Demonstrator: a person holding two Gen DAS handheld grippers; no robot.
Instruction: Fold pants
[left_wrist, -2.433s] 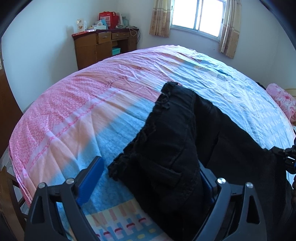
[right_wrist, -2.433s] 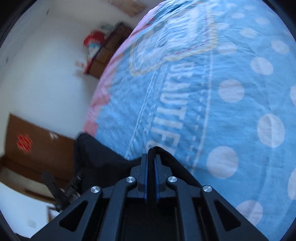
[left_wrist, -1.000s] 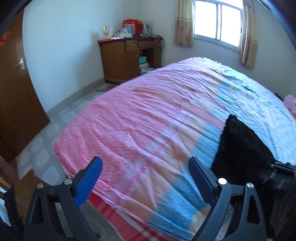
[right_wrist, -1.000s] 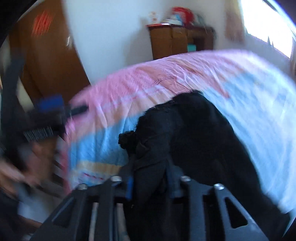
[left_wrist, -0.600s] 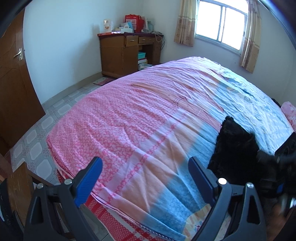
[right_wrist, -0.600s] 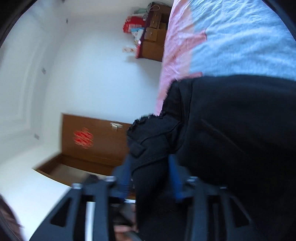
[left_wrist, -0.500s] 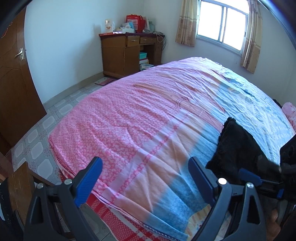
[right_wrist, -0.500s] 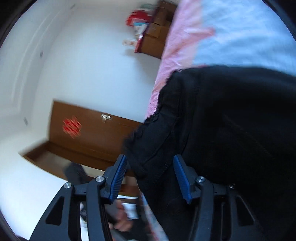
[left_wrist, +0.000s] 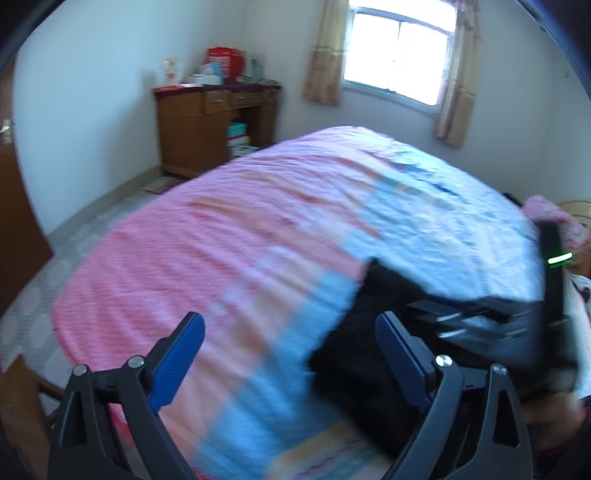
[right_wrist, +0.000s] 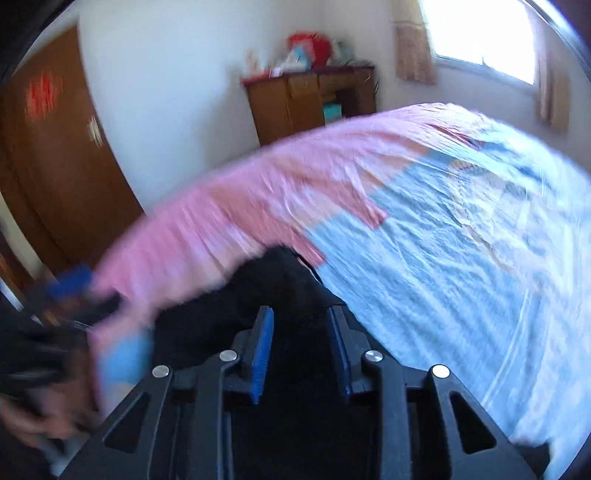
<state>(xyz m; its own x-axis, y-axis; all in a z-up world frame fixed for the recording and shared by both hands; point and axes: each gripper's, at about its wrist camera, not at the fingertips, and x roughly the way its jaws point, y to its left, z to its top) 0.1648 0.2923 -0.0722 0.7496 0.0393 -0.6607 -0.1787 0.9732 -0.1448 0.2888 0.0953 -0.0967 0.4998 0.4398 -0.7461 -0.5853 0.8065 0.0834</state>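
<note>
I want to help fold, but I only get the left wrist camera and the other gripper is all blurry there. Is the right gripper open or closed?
Observer: Open. In the right wrist view, the right gripper has its jaws apart, and the black pants show dark in the gap between them.
Operator: I only see a bit of brown door at my edge. Is anything on it?
Observer: Yes. The right wrist view shows much more of the door, with a red decoration high up on it. It is too blurred to say what it is.
</note>
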